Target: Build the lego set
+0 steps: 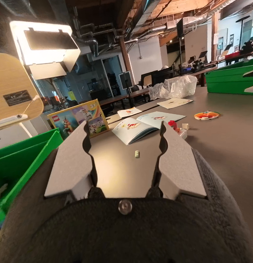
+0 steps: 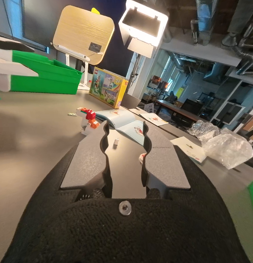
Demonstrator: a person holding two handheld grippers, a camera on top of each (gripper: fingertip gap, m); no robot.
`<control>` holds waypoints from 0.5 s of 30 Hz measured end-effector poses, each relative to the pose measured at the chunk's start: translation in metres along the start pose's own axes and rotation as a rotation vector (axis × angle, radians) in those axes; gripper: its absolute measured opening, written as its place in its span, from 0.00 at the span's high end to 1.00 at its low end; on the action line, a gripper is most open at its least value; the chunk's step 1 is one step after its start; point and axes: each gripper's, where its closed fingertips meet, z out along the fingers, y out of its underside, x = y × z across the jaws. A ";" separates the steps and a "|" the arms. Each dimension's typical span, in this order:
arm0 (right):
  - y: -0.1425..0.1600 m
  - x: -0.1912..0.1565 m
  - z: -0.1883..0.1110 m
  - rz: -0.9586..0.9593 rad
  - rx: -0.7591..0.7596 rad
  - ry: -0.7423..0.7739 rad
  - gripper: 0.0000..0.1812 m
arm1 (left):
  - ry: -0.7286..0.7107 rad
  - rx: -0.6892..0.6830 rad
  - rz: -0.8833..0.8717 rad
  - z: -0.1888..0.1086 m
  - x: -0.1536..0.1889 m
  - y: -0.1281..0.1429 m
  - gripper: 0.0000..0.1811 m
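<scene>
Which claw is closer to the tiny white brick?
Right. The right claw is open right around the white brick; the left claw sits farther off, with that brick beyond its right finger.

Overhead ran silver metal ducts [image 1: 94, 44] and exposed wooden beams [image 1: 179, 8]; a glowing white panel lamp [image 1: 43, 42] blazed, and dark long desks [image 2: 179, 109] stood before glass partitions [image 2: 229, 102].

A lit lamp panel [image 2: 144, 24] was seen just right of the wooden board [image 2: 83, 32]; crumpled plastic bags [image 2: 228, 150] were seen far right of it.
</scene>
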 end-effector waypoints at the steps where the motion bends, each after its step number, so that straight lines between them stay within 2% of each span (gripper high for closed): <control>1: -0.001 0.000 -0.002 0.009 0.002 0.002 0.73 | -0.001 -0.002 -0.028 -0.006 0.000 -0.001 0.46; 4: -0.008 0.001 -0.011 0.035 0.033 0.030 0.71 | 0.015 -0.003 -0.133 -0.034 0.008 -0.006 0.42; 7: -0.024 -0.002 -0.036 0.127 0.097 0.037 0.65 | 0.036 -0.027 -0.168 -0.074 0.020 -0.015 0.37; 10: -0.051 -0.014 -0.080 0.169 0.173 0.020 0.57 | 0.022 -0.038 -0.186 -0.128 0.023 -0.031 0.36; 15: -0.073 -0.030 -0.158 0.253 0.157 0.012 0.48 | -0.075 -0.023 -0.315 -0.224 0.009 -0.059 0.35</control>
